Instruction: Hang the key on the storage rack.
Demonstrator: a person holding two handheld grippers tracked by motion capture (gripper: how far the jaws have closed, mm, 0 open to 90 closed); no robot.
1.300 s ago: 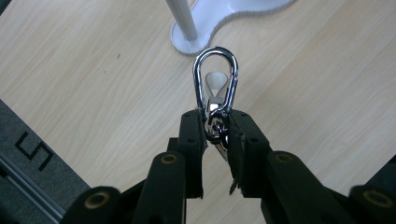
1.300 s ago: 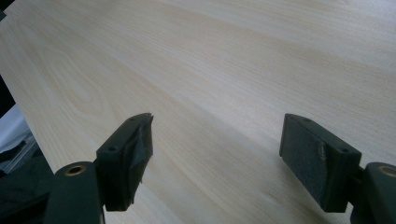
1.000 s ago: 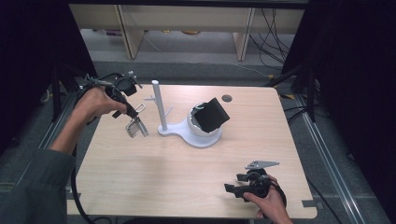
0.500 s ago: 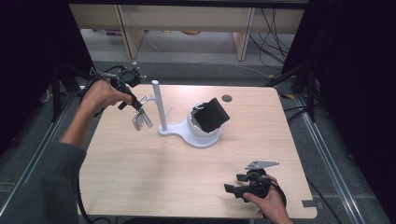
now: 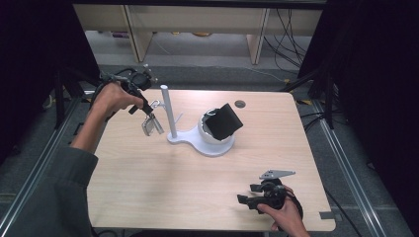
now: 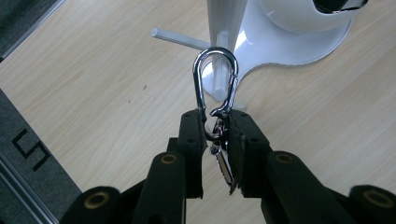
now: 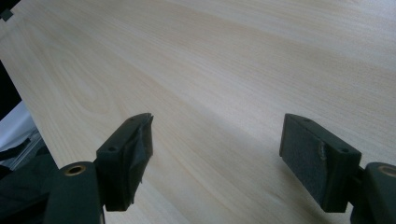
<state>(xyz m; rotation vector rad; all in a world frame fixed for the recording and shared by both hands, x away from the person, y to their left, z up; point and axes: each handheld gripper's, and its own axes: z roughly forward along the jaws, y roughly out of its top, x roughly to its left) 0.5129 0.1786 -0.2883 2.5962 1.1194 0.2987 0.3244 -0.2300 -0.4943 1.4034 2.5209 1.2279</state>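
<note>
The wooden table (image 5: 163, 187) takes up most of the high view, and the white stand (image 5: 207, 143) sits at the centre of the frame. It has a tall post (image 5: 168, 111) rising left of centre and a bowl-shaped holder with a black block (image 5: 223, 121) in it.

The left gripper (image 5: 148, 116), in the upper left of the frame, is clamped on a silver carabiner (image 6: 215, 84). In the left gripper view the clip's loop sticks up out of the jaws in the middle of the frame, right in front of the post's thin side peg (image 6: 180, 39), with something clear dangling below.

The right gripper (image 7: 217, 144) sits at the lower right of the high view, jaws wide apart with just bare wood between them.

What worries me is that the pinch is only on the clip's bottom end, so it could twist in the jaws. If it comes in crooked, the gate probably bumps the peg and won't open, or it shoves the light stand sideways.
</note>
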